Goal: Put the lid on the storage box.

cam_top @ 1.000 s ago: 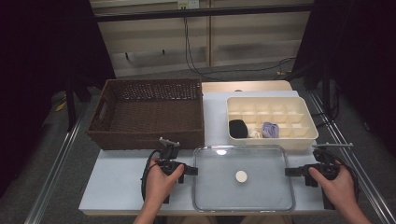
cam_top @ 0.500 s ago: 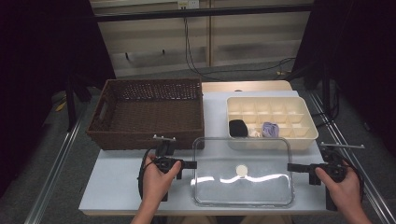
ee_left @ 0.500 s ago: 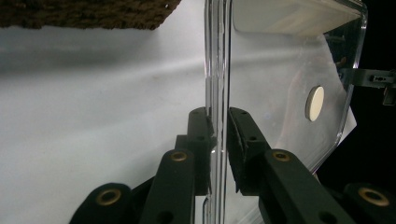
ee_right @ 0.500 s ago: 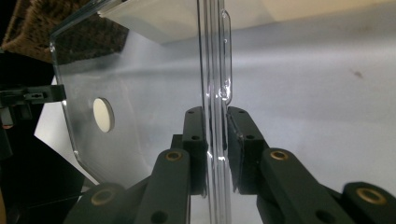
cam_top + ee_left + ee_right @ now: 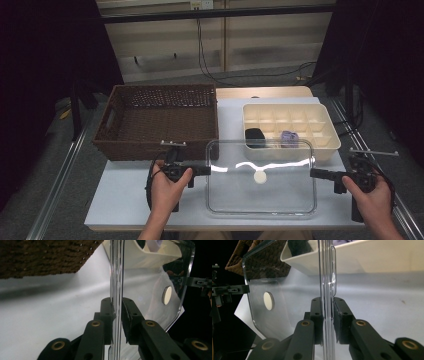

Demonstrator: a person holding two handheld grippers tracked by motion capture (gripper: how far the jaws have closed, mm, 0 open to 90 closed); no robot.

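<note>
Lid point(image 5: 260, 192): clear plastic, rounded corners, held just above the white table point(image 5: 120, 200) near the front edge; pale round disc point(image 5: 259, 176) at its middle.
Long axis: left to right across the table, one short edge toward each hand.
Left gripper point(image 5: 206, 169): clamped on the lid's left edge; jaws pinched on the rim in the left gripper view point(image 5: 116, 312), clear sheet running away between them.
Right gripper point(image 5: 315, 173): clamped on the opposite, right edge; pads tight on the rim in the right gripper view point(image 5: 327, 312).
Direction from hands: inward from both, lid stretched between the two grippers, neither hand nearer than the other.
Tilt: far edge raised toward the tray, catching a bright streak of light; near edge lower.
Divided tray point(image 5: 320, 145): cream, just beyond the lid's far edge, with a black item point(image 5: 255, 137) and a purple item point(image 5: 287, 138) in its front cells.
Wicker basket point(image 5: 157, 120): brown, left of the tray, beyond the left gripper.
Likely next: forward and up, onto the tray, long side matched to long side.
Risk: uneven lift between hands, lid twisting or slipping from a thin-edge grip.
</note>
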